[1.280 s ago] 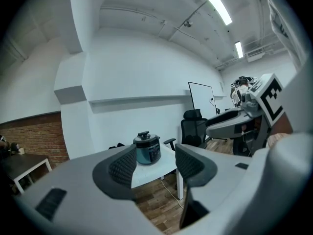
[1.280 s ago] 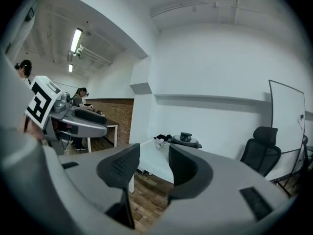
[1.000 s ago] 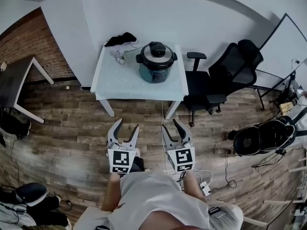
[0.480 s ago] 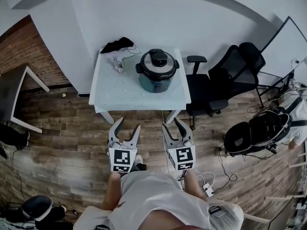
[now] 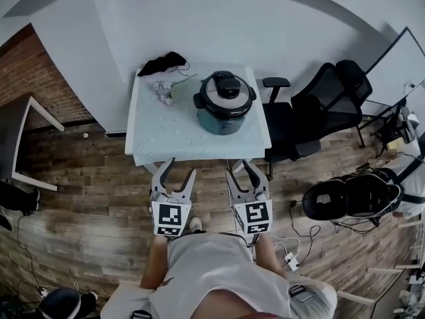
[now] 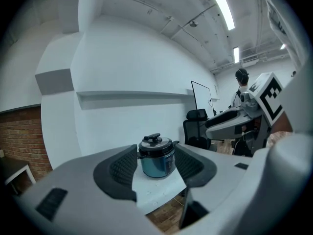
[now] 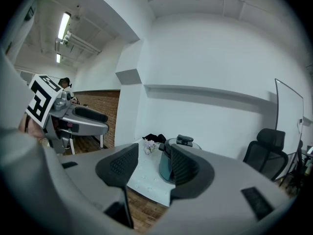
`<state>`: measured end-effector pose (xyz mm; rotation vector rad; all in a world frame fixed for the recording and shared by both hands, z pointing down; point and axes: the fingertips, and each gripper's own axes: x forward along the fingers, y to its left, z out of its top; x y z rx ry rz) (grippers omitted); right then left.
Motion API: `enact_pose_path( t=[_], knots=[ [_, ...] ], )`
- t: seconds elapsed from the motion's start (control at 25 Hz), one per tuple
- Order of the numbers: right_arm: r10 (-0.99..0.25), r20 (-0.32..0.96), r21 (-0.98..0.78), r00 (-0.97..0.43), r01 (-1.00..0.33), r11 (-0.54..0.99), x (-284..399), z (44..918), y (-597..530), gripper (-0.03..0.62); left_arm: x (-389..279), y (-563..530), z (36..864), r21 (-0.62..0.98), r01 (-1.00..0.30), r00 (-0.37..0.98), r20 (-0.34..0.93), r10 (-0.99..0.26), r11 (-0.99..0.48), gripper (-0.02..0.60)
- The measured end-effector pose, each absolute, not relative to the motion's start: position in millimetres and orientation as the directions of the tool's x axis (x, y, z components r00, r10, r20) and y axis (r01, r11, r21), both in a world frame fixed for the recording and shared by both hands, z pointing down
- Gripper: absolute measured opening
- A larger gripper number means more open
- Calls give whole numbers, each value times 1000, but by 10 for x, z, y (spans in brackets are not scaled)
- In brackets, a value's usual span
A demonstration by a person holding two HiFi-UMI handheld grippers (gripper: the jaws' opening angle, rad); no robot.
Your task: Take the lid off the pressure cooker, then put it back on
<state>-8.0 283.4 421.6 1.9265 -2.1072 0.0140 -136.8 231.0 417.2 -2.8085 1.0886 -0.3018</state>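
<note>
Left claw (image 5: 180, 169): jaws stood wide apart with nothing between them, held above the wood-plank floor (image 5: 86, 198) just short of the table's near edge. Right claw (image 5: 238, 169): likewise spread and empty, close beside the left. White table (image 5: 166, 128) lay ahead of both. Pressure cooker (image 5: 224, 108), teal-bodied, stood on its right half, lid (image 5: 226, 88) seated on top. A dark cloth (image 5: 161, 63) lay at the far left corner; a black office chair (image 5: 319, 105) stood just right.
</note>
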Motion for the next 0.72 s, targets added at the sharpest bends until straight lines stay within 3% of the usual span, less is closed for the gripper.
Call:
enact_pose_path(
  t=[0.72],
  knots=[
    [-972, 231, 195, -46, -976, 93, 28, 4268, 2151, 207, -1241, 1612, 4252, -148, -643, 737, 146, -660, -751, 232]
  ],
)
